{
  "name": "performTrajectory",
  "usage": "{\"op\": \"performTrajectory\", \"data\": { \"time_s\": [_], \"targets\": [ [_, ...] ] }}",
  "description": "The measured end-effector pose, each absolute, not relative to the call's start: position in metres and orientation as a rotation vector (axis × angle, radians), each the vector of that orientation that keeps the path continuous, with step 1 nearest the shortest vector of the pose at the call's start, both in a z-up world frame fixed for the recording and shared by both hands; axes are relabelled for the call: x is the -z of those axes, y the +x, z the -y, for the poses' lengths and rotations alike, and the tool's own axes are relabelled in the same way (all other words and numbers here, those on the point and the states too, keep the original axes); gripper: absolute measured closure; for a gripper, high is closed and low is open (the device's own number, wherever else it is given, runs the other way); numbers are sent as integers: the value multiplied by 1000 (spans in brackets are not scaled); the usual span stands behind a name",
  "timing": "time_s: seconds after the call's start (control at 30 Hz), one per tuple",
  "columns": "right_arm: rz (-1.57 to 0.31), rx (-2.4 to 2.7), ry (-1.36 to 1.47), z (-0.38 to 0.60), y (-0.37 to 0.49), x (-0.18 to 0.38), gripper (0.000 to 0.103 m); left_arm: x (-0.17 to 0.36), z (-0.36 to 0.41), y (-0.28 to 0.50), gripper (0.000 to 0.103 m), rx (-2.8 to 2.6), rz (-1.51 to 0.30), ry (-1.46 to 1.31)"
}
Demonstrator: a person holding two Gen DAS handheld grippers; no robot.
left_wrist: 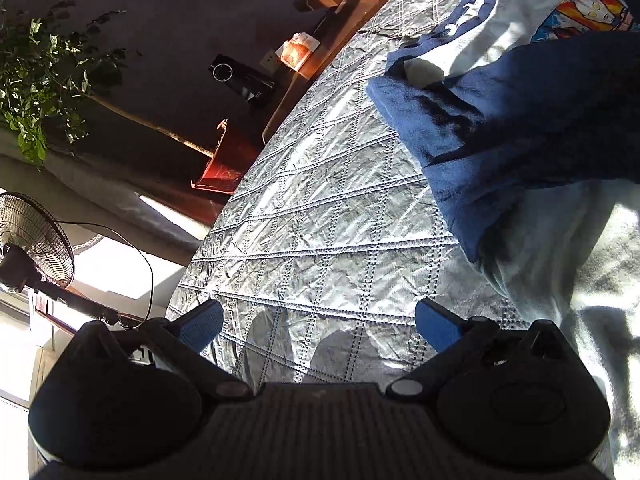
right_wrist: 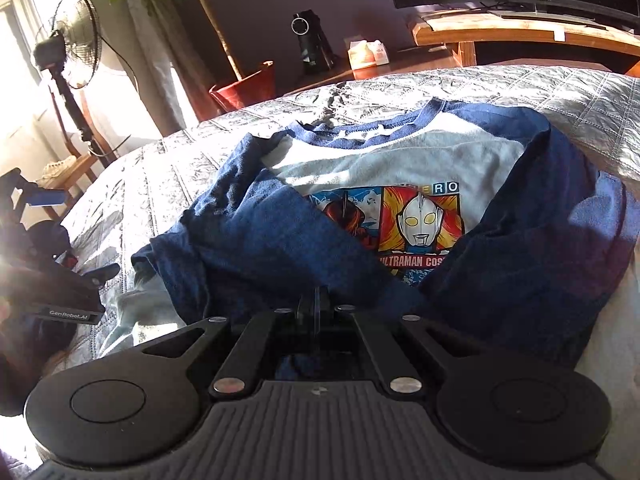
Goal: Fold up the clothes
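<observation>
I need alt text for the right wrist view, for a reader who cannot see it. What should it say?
A white shirt with blue sleeves and a cartoon hero print lies on a quilted grey bedcover, both sleeves folded in. The right gripper, shut, sits at the sleeves' ends. The left gripper is at the left edge.

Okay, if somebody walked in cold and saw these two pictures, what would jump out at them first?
The white shirt with blue sleeves and a bright cartoon-hero print, spread on the silver quilted bedspread, both sleeves folded inward. The right gripper is shut on the blue sleeve fabric at the near edge, while the left gripper is open above bare quilt.
</observation>
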State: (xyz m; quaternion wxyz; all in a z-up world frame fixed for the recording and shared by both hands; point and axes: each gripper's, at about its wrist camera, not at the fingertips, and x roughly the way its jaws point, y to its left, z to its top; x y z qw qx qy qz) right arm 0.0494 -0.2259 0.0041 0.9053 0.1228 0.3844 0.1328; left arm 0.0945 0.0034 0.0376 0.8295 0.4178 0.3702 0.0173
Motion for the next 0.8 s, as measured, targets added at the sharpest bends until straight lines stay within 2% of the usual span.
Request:
{"op": "performTrajectory", "data": {
  "time_s": [0.17,0.23,0.33,0.4,0.47,0.57,0.67,0.8],
  "targets": [
    [-790,-273,188,218,47,-7,103,-82,-20,102,1,-38,-790,446],
    [-780,-282,133,211,45,-9,96,-80,-16,102,1,-11,-769,372],
    [-765,-314,73,201,41,-10,74,-68,-4,107,1,42,-794,314],
    [-760,-347,44,194,40,-11,50,-57,0,113,1,48,-832,285],
    [-758,-368,14,188,39,-11,42,-46,2,120,1,45,-874,258],
    [-766,-375,12,188,39,-12,41,-26,-4,127,0,23,-958,268],
    [-784,-392,112,201,42,-18,42,-29,-16,129,0,-25,-971,241],
    [-706,-367,341,231,43,-29,44,-47,-22,126,1,-94,-916,238]
  ]
}}
